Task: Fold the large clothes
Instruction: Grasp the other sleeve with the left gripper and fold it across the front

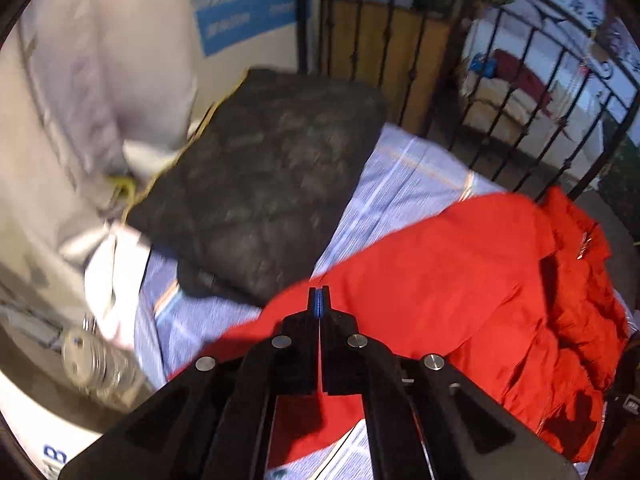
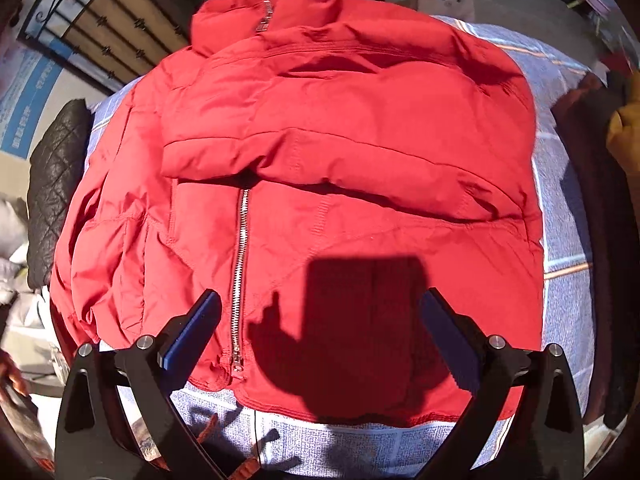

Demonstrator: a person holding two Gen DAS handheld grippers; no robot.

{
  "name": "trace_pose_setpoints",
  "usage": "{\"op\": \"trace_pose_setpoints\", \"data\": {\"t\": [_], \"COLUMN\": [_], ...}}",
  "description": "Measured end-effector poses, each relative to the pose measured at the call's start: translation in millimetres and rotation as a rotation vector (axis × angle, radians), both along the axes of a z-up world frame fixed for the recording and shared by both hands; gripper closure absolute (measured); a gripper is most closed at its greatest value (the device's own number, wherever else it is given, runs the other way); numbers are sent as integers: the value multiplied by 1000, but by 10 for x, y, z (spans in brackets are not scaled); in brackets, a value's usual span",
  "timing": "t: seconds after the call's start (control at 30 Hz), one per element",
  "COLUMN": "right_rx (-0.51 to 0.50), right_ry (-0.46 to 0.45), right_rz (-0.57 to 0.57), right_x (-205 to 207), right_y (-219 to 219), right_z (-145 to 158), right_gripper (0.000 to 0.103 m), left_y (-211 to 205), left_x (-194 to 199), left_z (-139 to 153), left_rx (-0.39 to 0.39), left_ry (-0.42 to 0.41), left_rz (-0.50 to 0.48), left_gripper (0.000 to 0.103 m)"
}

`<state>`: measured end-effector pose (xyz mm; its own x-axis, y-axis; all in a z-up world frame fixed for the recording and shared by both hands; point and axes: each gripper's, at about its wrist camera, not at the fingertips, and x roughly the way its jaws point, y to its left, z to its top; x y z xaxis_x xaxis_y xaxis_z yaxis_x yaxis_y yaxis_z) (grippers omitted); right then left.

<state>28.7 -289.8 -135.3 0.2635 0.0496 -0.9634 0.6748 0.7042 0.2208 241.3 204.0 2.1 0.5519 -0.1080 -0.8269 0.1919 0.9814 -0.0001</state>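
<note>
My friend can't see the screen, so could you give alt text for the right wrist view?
A puffy red zip-front jacket lies spread on a blue-and-white striped bedsheet, one sleeve folded across its chest. The right tool hovers open above the hem, casting a shadow.

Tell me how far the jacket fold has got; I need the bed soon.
Done: one sleeve lies folded across the red jacket, which is spread on the bed. In hand: the left gripper is shut at the jacket's edge, though a grip on it isn't clear; the right gripper hangs open above the hem. Left: the remaining folds.
</note>
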Motion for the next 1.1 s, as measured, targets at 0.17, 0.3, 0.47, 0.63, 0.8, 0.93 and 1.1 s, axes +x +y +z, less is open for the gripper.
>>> {"op": "trace_pose_setpoints", "data": {"t": [0.17,0.3,0.47,0.63,0.8,0.93,1.1], "right_rx": [25,45,90,93,76,68,69], "right_ry": [-22,-2,58,90,47,15,22], "right_rz": [-43,-87,-127,-58,42,80,84], "right_x": [-134,-299,-456,-304,39,181,107], "right_y": [-96,-160,-191,-83,89,216,255], "right_z": [13,-73,-285,-328,-160,-67,-91], "right_gripper": [5,5,5,5,5,5,5], "left_y": [-443,-55,911,1593,1814,1774,1481], "left_x": [182,143,-66,-344,-528,-543,-414], "left_z": [597,257,-558,-1206,-1640,-1703,-1364], "left_rx": [-52,-40,-68,-129,-223,-337,-330], "left_ry": [-109,-86,146,318,427,447,387], "left_rz": [-97,28,237,345,436,456,361], "left_gripper": [94,10,11,14,35,60,96]}}
